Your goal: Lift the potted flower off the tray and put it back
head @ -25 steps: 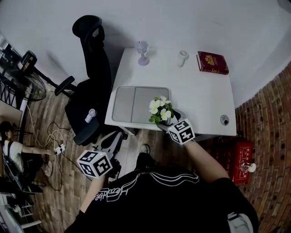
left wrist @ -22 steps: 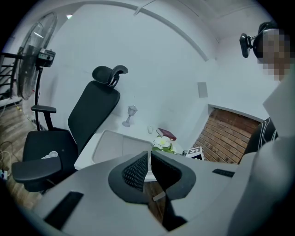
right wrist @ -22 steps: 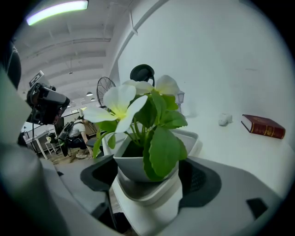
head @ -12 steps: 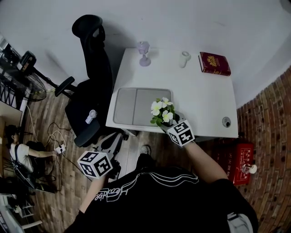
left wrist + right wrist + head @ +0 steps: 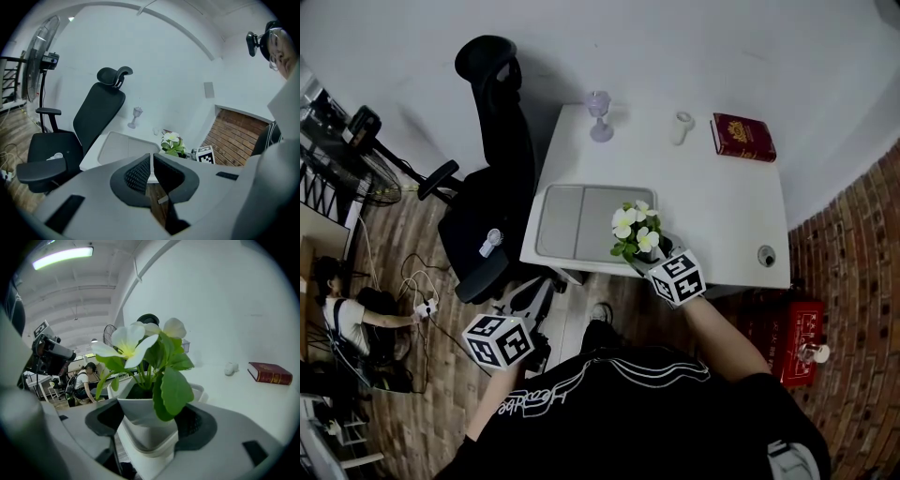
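The right gripper (image 5: 651,255) is clenched on the pot of the potted flower (image 5: 636,234). Its jaws have just been closing, and the dark pads press on the white pot from both sides. The pot stands at the front right corner of the grey tray (image 5: 577,220), close to the table's (image 5: 712,206) front edge. Whether it is raised cannot be told.

To the right of the pot the tabletop lies bare up to the red book (image 5: 742,137), a small white object (image 5: 682,127) and a stemmed glass (image 5: 600,114) along the far edge.

The left gripper (image 5: 151,165) hangs below the table's front left corner with its jaws closed together on nothing. It is well apart from the tray and beside the black office chair (image 5: 487,206).
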### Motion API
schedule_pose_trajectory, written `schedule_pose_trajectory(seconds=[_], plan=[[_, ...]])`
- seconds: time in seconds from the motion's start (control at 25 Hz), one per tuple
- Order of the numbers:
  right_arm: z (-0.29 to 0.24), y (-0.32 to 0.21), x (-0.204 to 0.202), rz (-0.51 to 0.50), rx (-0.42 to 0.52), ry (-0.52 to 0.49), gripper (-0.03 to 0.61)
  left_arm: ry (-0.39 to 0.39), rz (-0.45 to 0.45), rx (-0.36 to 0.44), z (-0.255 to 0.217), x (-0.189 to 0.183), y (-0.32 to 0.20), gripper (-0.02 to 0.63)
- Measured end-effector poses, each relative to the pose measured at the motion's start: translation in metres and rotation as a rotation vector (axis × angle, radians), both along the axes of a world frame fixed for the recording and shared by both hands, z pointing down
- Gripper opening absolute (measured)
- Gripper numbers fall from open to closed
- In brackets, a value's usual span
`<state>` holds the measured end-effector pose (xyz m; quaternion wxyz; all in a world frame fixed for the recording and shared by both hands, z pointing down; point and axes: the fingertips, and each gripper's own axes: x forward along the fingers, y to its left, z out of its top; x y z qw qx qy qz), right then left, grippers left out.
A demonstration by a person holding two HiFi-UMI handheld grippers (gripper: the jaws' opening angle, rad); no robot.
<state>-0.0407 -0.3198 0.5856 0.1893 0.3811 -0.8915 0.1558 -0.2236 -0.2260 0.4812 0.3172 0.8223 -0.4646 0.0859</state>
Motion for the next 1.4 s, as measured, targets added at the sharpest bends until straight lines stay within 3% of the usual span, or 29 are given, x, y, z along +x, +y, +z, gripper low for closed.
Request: schedule_pose_trajectory(seconds=[0.68,1.4], plan=[[-0.104,0.080,0.026,-0.056,0.093,-0.154,0.334,0.037,0.041,0.018,-0.003,0.050,0.030,0.046],[-0.111,0.154,0.063,-0.102,0.062,-0.209,0.334,0.069,0.095,0.019,0.008,0.102,0.053,0.046]])
